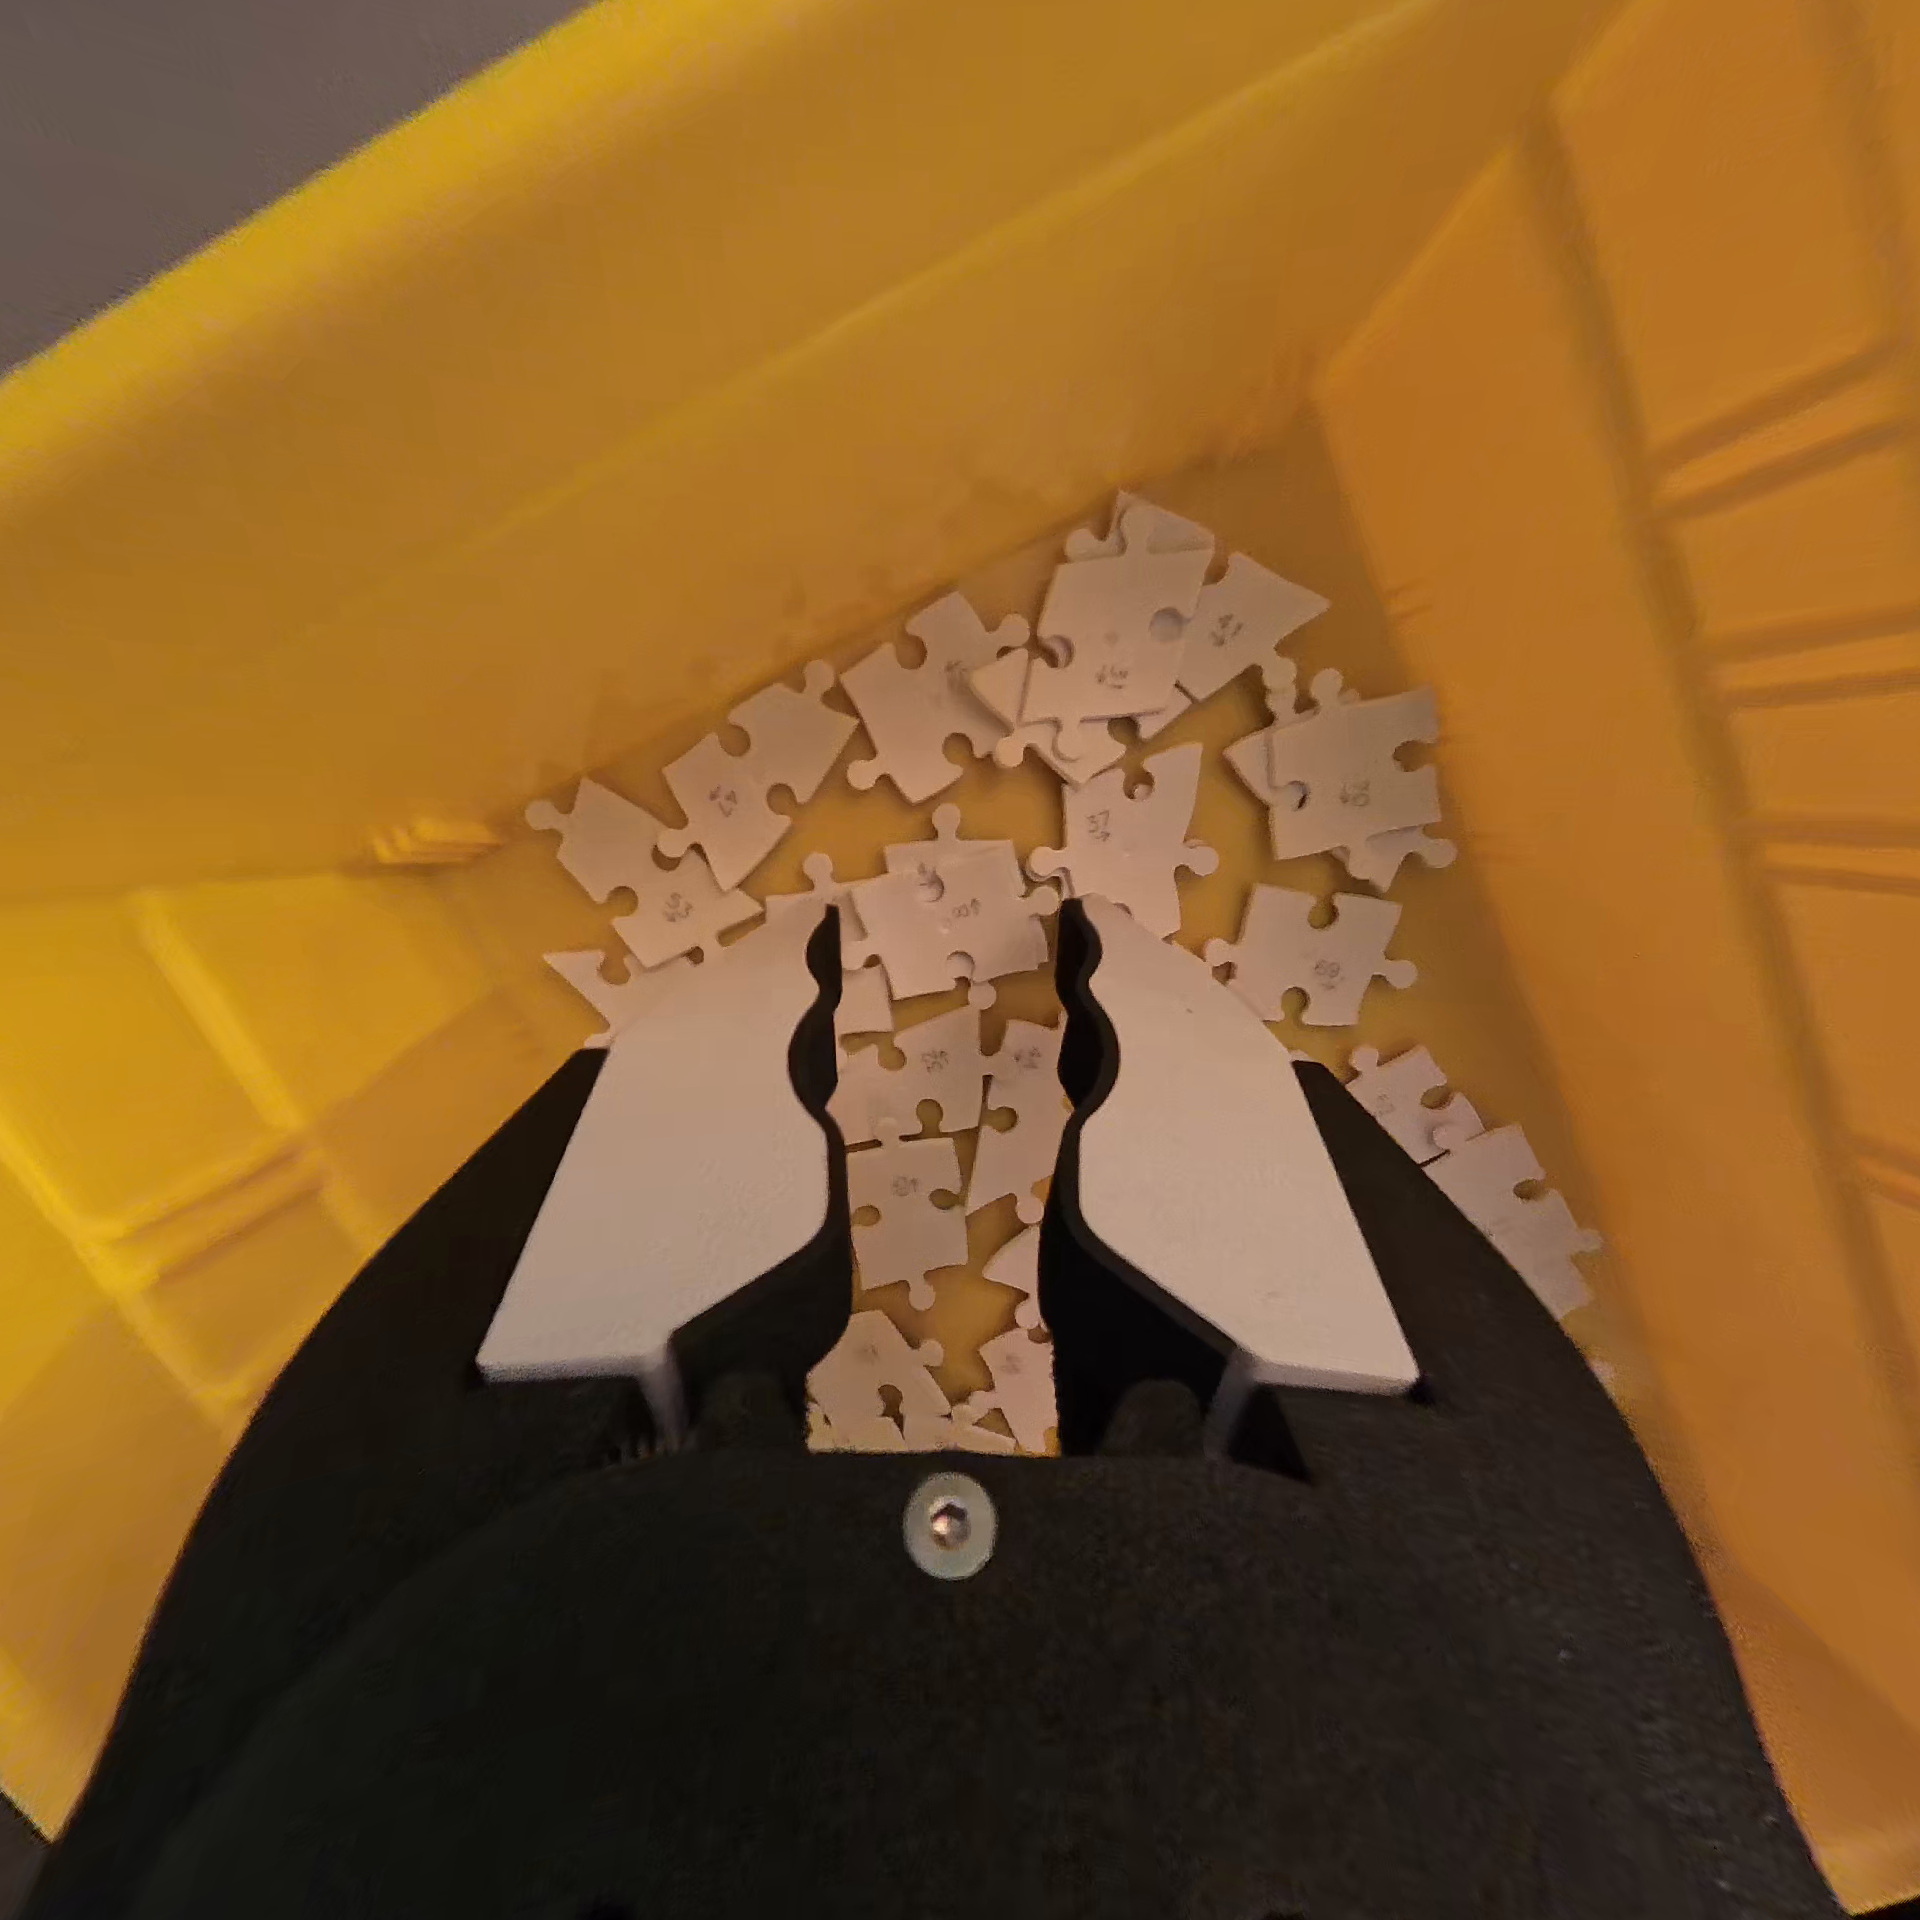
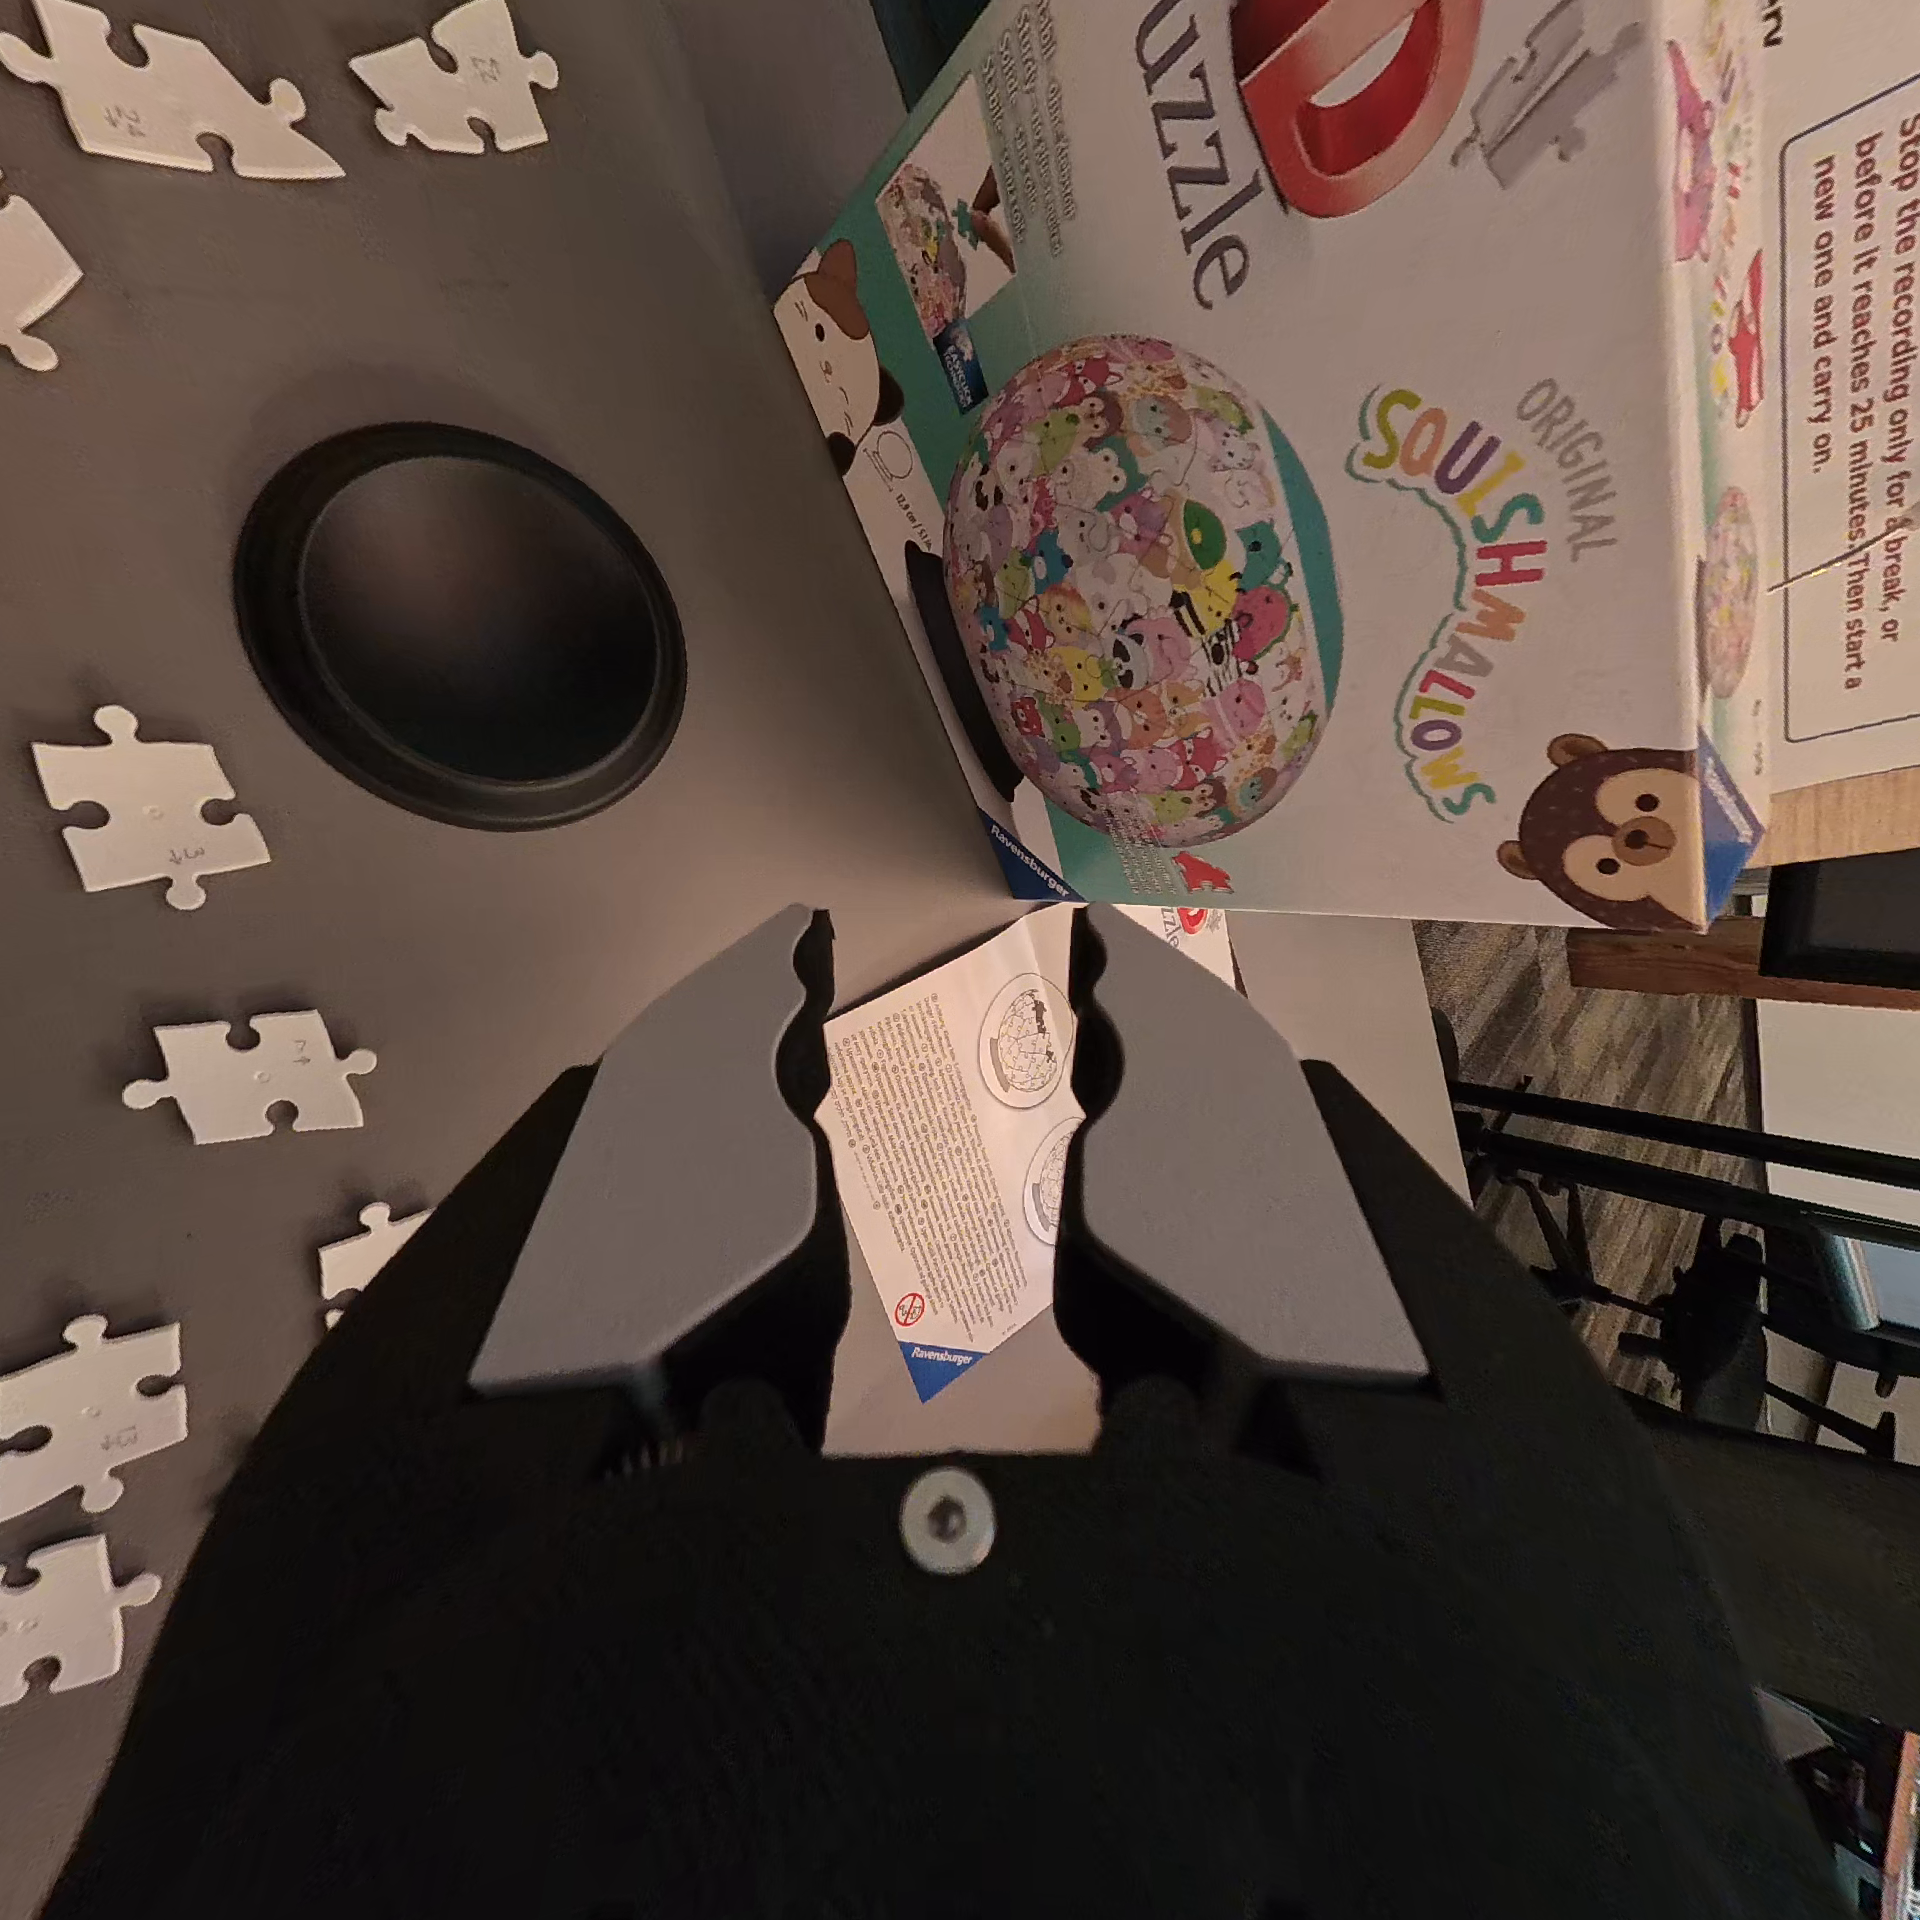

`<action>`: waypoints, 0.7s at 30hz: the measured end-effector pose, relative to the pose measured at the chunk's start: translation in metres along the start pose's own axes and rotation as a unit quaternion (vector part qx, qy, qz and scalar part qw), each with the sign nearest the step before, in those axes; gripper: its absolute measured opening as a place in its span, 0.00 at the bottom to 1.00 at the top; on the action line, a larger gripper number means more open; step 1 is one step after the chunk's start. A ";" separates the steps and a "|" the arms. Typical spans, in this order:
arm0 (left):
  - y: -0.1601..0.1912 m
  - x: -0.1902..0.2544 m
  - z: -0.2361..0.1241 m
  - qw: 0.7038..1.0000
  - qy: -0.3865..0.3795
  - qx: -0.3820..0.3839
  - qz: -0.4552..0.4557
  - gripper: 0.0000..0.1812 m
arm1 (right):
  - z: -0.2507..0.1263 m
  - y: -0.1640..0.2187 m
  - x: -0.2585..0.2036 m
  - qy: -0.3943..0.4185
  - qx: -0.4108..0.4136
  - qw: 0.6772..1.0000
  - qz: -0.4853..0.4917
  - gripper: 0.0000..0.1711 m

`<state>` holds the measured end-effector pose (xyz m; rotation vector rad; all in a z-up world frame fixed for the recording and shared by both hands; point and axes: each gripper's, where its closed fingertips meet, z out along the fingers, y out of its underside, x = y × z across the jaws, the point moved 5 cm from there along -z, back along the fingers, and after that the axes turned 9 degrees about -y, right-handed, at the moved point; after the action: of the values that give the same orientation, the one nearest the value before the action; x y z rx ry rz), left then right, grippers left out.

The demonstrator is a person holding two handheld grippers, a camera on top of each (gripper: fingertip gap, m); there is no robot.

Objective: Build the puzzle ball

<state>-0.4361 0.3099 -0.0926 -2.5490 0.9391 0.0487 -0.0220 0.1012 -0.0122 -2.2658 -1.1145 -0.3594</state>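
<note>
In the left wrist view my left gripper (image 1: 945, 914) is open and empty inside a yellow bin (image 1: 520, 468). It hovers over a heap of white puzzle pieces lying blank side up, with one piece (image 1: 951, 920) right between the fingertips. In the right wrist view my right gripper (image 2: 951, 920) is open and empty above a grey table (image 2: 520, 312). A black round stand (image 2: 457, 623) sits ahead to the left. Several loose white puzzle pieces, such as one (image 2: 151, 805), lie along the left.
The puzzle box (image 2: 1299, 468) with the ball picture lies ahead right of the right gripper. A folded instruction leaflet (image 2: 945, 1143) lies on the table under its fingers. The table edge and a floor with black stands (image 2: 1610, 1195) are at the right. Bin walls (image 1: 1662, 727) close in. The tips of one gripper are about 45 centimetres away from the tips of the other.
</note>
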 end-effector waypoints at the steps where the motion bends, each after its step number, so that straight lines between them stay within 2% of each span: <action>1: 0.001 0.000 0.001 1.000 -0.002 -0.003 0.007 0.22 | 0.000 0.000 0.000 0.000 -0.001 1.000 0.000 0.26; 7: 0.005 -0.001 0.008 1.000 0.009 -0.014 0.009 0.25 | 0.001 0.001 -0.001 -0.004 -0.004 1.000 -0.002 0.26; 14: 0.006 -0.001 0.007 1.000 0.012 -0.014 0.003 0.19 | 0.002 0.000 -0.002 -0.004 -0.005 1.000 -0.004 0.26; 21: 0.004 -0.004 -0.004 1.000 0.016 0.004 -0.005 0.19 | 0.002 0.000 -0.002 -0.005 -0.005 1.000 -0.004 0.26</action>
<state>-0.4419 0.3084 -0.0895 -2.5544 0.9374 0.0028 -0.0234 0.1007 -0.0146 -2.2742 -1.1285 -0.3575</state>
